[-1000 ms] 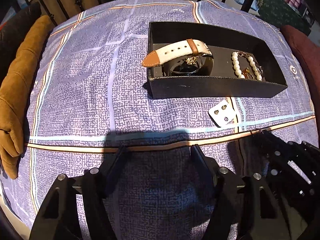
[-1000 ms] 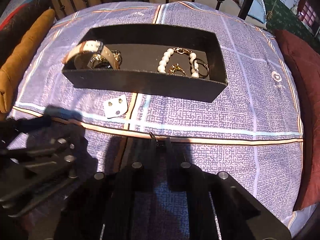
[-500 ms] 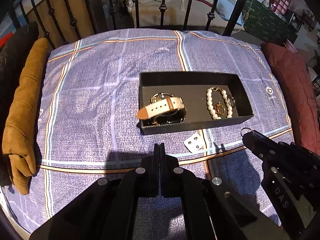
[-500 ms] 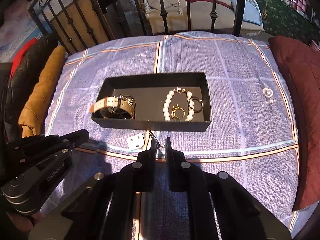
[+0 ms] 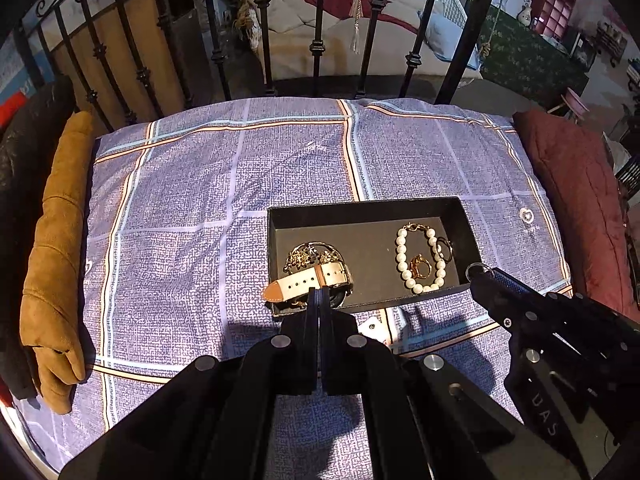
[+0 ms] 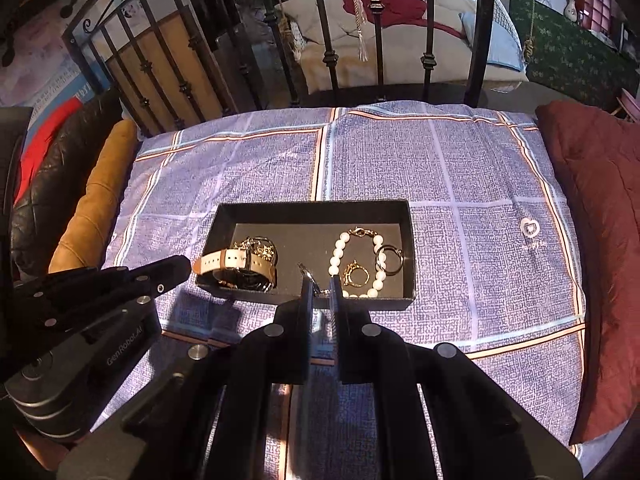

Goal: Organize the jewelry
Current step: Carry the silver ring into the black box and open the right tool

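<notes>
A black open box (image 5: 276,222) (image 6: 408,220) lies on the purple checked bedcover. In it are a watch with a cream and tan strap (image 5: 308,282) (image 6: 228,260), a pearl bracelet (image 5: 400,256) (image 6: 338,250), a gold ring (image 5: 420,266) (image 6: 356,276) and a dark ring (image 6: 388,258). A white earring card (image 5: 374,328) lies just in front of the box. My left gripper (image 5: 319,300) is shut and empty, raised above the box's near edge. My right gripper (image 6: 320,286) is shut on a thin silver ring (image 6: 308,274) (image 5: 476,268) near the box's front wall.
A tan cushion (image 5: 56,240) lies along the bed's left edge and a dark red cushion (image 5: 576,208) along the right. A black iron headboard (image 5: 316,48) stands behind the bedcover (image 5: 240,168).
Both grippers have lifted and pulled back from the bed, so the box looks smaller. The left gripper went from open to shut. The right gripper stays shut on the ring.
</notes>
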Demonstrator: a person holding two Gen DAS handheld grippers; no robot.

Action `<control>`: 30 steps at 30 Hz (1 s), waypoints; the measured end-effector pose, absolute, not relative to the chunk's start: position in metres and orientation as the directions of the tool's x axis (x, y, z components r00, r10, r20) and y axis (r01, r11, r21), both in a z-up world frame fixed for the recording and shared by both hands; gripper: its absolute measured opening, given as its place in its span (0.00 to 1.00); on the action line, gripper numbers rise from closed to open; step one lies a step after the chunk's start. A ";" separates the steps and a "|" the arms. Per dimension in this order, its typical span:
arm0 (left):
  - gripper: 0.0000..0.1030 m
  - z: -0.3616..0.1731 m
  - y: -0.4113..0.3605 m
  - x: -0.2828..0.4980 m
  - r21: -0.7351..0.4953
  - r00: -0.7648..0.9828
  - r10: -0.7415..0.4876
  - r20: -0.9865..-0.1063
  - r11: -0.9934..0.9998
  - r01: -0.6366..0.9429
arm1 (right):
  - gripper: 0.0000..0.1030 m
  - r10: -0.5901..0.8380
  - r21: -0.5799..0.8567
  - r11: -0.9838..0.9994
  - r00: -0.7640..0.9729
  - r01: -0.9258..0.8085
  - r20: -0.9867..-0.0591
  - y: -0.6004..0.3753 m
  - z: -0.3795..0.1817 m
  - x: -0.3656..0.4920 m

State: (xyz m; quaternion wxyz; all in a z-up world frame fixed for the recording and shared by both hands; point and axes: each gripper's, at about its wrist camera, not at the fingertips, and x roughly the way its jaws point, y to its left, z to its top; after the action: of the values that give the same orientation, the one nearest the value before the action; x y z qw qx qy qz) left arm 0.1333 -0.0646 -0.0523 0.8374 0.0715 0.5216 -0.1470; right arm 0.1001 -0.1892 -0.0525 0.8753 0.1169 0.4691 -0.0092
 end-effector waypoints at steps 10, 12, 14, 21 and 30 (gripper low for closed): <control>0.00 -0.049 -0.072 0.150 -0.024 0.430 -0.167 -0.887 0.948 0.319 | 0.09 0.082 0.184 0.975 0.576 0.122 -0.813 -0.194 -0.047 0.114; 0.00 -0.049 -0.073 0.155 -0.019 0.435 -0.163 -0.885 0.948 0.317 | 0.09 0.078 0.180 0.976 0.578 0.122 -0.813 -0.196 -0.048 0.118; 0.00 -0.049 -0.075 0.159 -0.014 0.438 -0.160 -0.885 0.948 0.318 | 0.09 0.075 0.177 0.977 0.578 0.122 -0.813 -0.197 -0.048 0.121; 0.00 -0.053 -0.083 0.170 0.001 0.435 -0.151 -0.888 0.944 0.329 | 0.09 0.060 0.164 0.978 0.577 0.131 -0.815 -0.203 -0.053 0.133; 0.00 -0.061 -0.090 0.180 0.008 0.426 -0.137 -0.894 0.947 0.322 | 0.09 0.050 0.148 0.980 0.552 0.135 -0.833 -0.212 -0.067 0.148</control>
State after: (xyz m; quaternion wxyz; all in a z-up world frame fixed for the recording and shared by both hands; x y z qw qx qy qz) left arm 0.1804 -0.0903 -0.0613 0.8397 0.0892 0.5180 -0.1365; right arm 0.1483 -0.2116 -0.0668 0.8753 0.0980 0.4729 -0.0244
